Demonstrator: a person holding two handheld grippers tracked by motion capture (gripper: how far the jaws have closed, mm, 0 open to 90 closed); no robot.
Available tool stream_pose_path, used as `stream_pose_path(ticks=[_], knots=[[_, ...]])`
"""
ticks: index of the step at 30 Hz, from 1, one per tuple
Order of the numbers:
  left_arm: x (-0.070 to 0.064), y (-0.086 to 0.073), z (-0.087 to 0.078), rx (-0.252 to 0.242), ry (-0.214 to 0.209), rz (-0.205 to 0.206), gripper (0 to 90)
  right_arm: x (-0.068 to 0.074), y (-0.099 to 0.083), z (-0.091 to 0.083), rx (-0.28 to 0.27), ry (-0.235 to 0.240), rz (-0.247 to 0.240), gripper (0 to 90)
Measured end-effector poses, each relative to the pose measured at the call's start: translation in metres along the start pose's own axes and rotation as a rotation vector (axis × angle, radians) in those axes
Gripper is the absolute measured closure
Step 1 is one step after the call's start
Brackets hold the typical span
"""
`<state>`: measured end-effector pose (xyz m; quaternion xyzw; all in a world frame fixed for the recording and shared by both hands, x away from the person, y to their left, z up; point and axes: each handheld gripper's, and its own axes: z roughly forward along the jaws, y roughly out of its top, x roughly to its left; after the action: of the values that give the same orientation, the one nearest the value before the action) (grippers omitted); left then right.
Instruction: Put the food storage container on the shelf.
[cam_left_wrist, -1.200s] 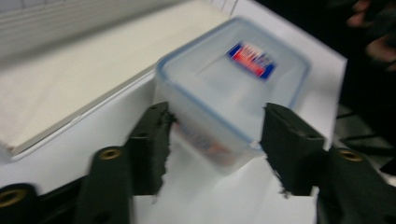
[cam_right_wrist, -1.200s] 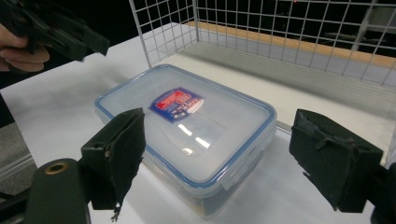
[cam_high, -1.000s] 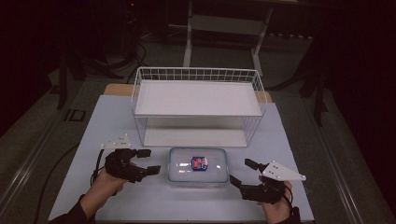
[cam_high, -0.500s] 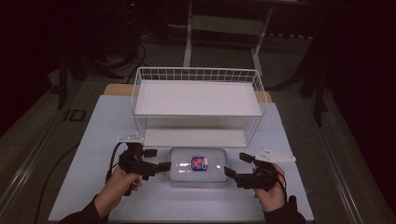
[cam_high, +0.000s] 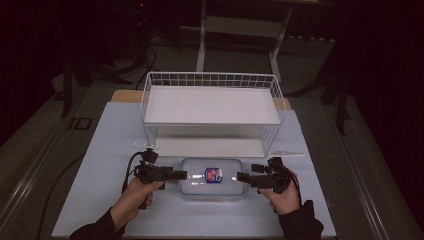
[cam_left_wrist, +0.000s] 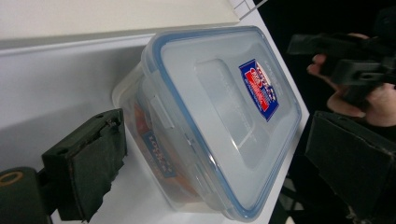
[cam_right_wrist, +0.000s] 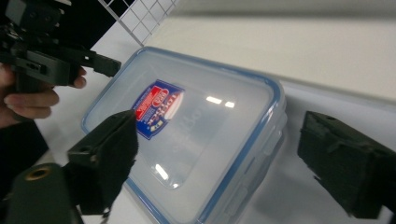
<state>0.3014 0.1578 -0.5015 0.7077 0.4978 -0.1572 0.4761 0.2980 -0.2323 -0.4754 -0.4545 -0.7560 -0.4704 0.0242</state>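
Note:
A clear plastic container (cam_high: 199, 188) with a blue-rimmed lid and a red and blue label (cam_high: 213, 174) lies on the pale table, in front of the wire rack. My left gripper (cam_high: 182, 175) is at its left end, open, and in the left gripper view the container (cam_left_wrist: 219, 88) sits between the wide-apart jaws of that gripper (cam_left_wrist: 217, 123). My right gripper (cam_high: 241, 176) is at the right end, also open. Its own view has the container (cam_right_wrist: 205, 140) between the spread jaws of the right gripper (cam_right_wrist: 218, 123). Neither gripper holds anything.
A white wire rack (cam_high: 212, 105) with a flat white shelf stands just behind the container. The light blue table (cam_high: 107, 150) extends left and right of the hands. Cables trail from the left gripper toward the table's left edge. Dark floor surrounds the table.
Both grippers have moved inward from the sides, and their jaws now reach the container's two ends. The container has not moved.

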Motion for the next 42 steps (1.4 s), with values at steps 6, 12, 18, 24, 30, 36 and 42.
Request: stream_pose_path(ticks=[6,12,18,24,30,36,42], knots=[[0.011,-0.001,0.010,0.038,0.021,-0.076,18.2,-0.020,-0.007,0.012,0.088,0.055,0.176,19.4],[0.014,-0.001,0.015,0.069,0.002,-0.138,24.4,-0.028,-0.009,0.022,0.134,0.079,0.275,25.2],[0.019,-0.003,0.020,0.076,-0.035,-0.184,34.0,-0.027,-0.009,0.027,0.167,0.096,0.308,29.3],[0.024,-0.006,0.017,0.060,-0.083,-0.220,42.6,-0.028,-0.011,0.029,0.184,0.118,0.365,35.7],[0.023,-0.006,0.015,0.072,-0.079,-0.224,49.0,-0.031,-0.014,0.027,0.182,0.137,0.409,38.7],[0.018,-0.006,0.012,0.080,-0.068,-0.220,51.2,-0.026,-0.014,0.024,0.182,0.113,0.434,40.4],[0.012,-0.006,0.011,0.075,-0.044,-0.204,51.7,-0.021,-0.012,0.021,0.197,0.099,0.424,40.9]])
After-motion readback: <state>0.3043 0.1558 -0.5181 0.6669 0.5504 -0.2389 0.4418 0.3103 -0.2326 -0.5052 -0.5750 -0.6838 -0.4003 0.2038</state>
